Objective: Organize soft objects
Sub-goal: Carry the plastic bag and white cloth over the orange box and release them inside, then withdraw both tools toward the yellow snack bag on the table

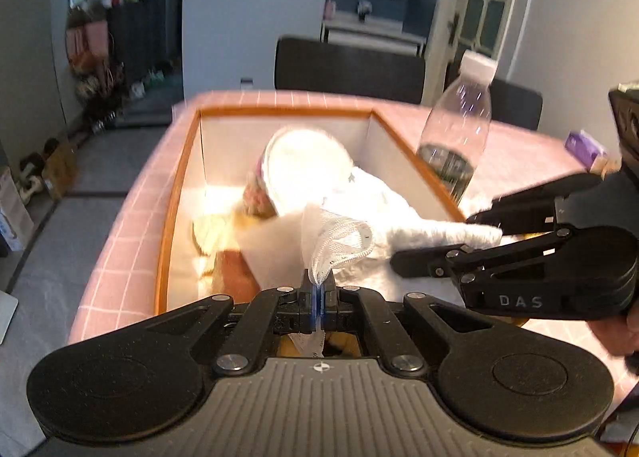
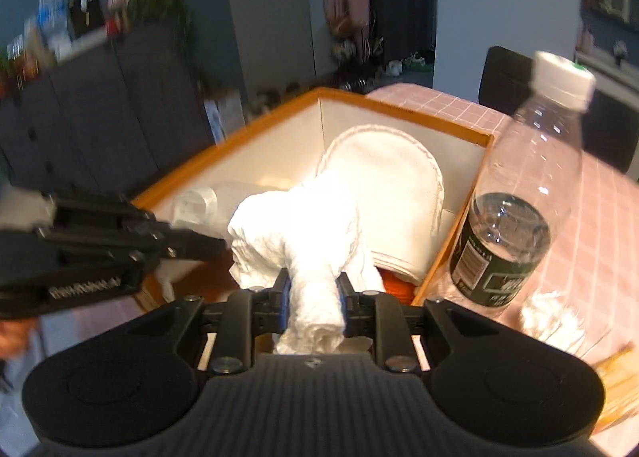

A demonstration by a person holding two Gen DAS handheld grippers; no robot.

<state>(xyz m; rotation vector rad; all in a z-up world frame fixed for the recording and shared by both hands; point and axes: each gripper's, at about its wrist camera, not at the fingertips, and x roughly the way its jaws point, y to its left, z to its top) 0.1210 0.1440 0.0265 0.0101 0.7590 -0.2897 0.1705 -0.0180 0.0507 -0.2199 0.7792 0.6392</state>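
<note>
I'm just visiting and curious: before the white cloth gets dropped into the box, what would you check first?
1. Right gripper clamped on white cloth: ok.
2. Left gripper pinching the cloth's lace edge: ok.
3. Cloth over the orange-rimmed box: ok.
4. Room left inside beside the round white pad: cannot tell.
5. Water bottle clear of the right gripper: not ok, very near.

My right gripper point(image 2: 313, 293) pinches a rolled white towel point(image 2: 303, 225) between its fingers point(image 2: 281, 297), over the orange-rimmed box point(image 2: 399, 109). A clear bottle point(image 2: 515, 193) stands beside it on the pink bench point(image 2: 599, 225); the blurred left gripper point(image 2: 199, 241) seems to touch the towel.
</note>
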